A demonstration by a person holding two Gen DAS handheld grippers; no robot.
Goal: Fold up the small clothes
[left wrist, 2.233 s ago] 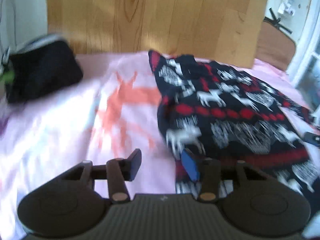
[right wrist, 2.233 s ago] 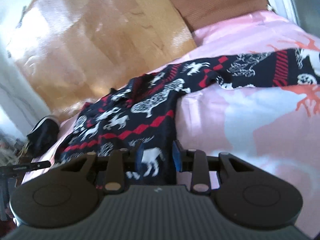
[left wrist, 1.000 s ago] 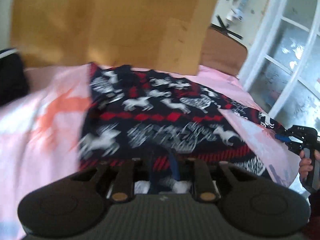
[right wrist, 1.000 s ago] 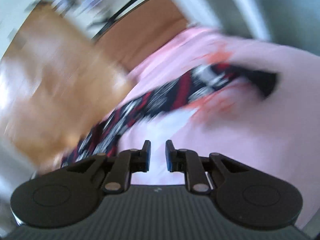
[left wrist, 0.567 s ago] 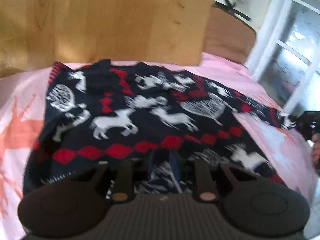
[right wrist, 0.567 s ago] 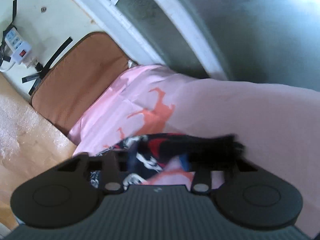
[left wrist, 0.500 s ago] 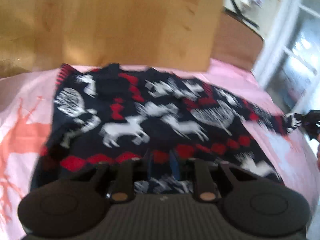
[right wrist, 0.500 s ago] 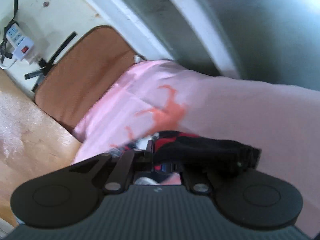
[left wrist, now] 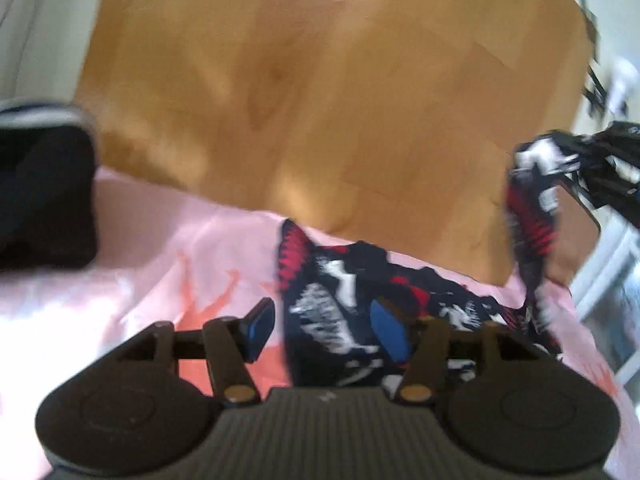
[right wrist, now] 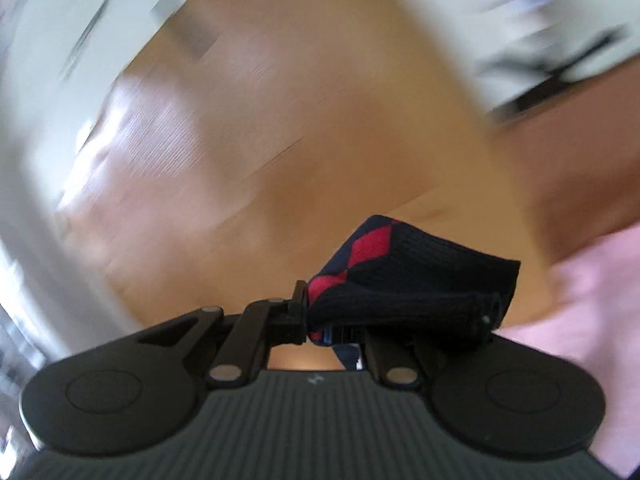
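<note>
Left gripper (left wrist: 320, 330), jaws just opened and parted over the sweater (left wrist: 340, 320) on the pink sheet (left wrist: 160, 248), gripping nothing. Right gripper (right wrist: 316, 326) is clamped on the sleeve cuff (right wrist: 412, 280), lifted clear of the bed. Though blur obscures the far end, the sleeve should probably be carried across the body, kept taut, and laid flat before release.

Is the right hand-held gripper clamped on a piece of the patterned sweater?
Yes: in the right wrist view the right hand-held gripper is shut on the sweater's cuff, dark knit with red diamonds, which bulges out between its fingers.
</note>
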